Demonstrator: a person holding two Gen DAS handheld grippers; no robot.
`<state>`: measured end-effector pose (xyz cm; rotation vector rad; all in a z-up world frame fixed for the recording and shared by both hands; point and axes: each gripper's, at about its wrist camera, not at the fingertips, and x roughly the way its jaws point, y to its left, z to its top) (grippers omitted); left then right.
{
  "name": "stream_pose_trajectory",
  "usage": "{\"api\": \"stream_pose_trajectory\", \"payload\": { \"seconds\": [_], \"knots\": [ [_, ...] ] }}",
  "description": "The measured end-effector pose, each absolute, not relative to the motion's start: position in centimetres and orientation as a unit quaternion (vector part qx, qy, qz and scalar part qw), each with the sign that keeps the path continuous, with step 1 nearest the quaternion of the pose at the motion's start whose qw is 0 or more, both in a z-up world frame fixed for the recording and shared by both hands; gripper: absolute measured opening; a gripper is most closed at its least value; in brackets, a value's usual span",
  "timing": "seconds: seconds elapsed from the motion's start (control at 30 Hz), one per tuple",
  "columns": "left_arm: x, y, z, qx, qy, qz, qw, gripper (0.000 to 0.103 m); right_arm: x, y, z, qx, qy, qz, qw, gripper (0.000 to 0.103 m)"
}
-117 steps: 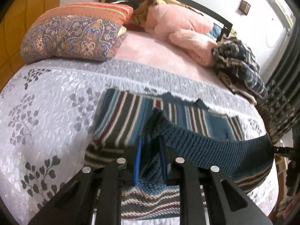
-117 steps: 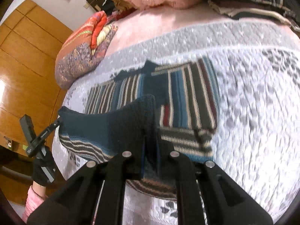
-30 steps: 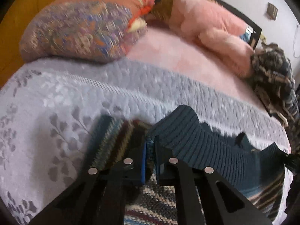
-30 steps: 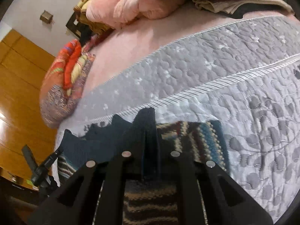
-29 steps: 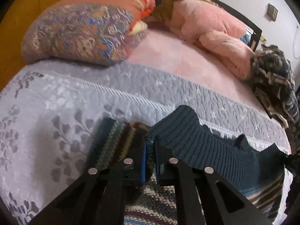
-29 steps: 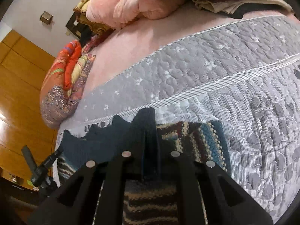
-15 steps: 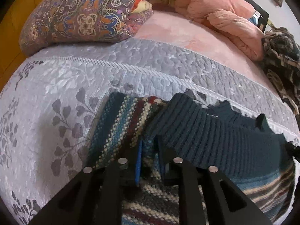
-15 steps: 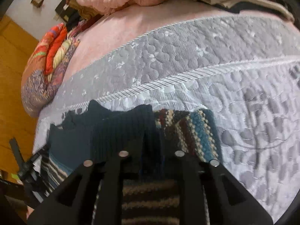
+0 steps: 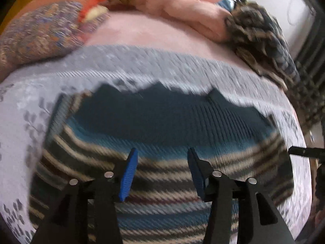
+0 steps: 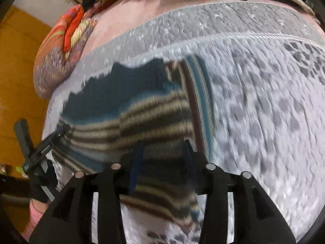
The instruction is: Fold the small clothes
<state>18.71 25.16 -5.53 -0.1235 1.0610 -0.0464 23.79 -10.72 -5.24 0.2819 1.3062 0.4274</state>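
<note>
A striped knitted sweater (image 9: 162, 126) with a dark teal ribbed band lies folded over itself on the grey quilted bedspread (image 9: 172, 69); both views are motion-blurred. My left gripper (image 9: 162, 162) hovers just above it, open, blue pads apart, nothing between them. In the right wrist view the same sweater (image 10: 132, 105) lies flat, and my right gripper (image 10: 164, 156) stands open over its near right edge, holding nothing. The left gripper (image 10: 50, 138) shows at the sweater's left edge, held by a gloved hand (image 10: 40, 187).
A patterned pillow (image 9: 44, 32) lies at the far left. Pink bedding (image 9: 182, 6) and a plaid heap of clothes (image 9: 262, 40) sit at the bed's head. A wooden wardrobe (image 10: 18, 65) stands beside the bed. The bed's near edge is close.
Both grippers carried the ribbed hem forward over the sweater, then opened and let it go. The hem now lies flat. Both grippers have drawn back.
</note>
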Motion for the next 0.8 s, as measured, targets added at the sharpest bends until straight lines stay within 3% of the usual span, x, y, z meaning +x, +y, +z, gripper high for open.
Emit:
{"api": "stream_pose_trajectory", "payload": {
  "seconds": [0.23,0.3,0.57,0.8],
  "knots": [
    [17.4,23.5,-7.4,-0.031,0.508,-0.028,0.861,0.069,22.0,-10.2,-7.3,0.094,0.616,0.189,0.759,0.040],
    [17.6,23.4,-7.5,-0.031,0.507,-0.028,0.861,0.071,21.8,-9.9,-7.5,0.079,0.614,0.188,0.763,0.016],
    [17.6,23.4,-7.7,-0.032,0.503,-0.031,0.863,0.072,21.3,-11.5,-6.3,0.098,0.612,0.189,0.762,0.013],
    [17.4,23.0,-7.8,-0.024,0.496,-0.026,0.867,0.073,21.0,-11.3,-9.4,0.082,0.637,0.174,0.747,0.013]
  ]
}}
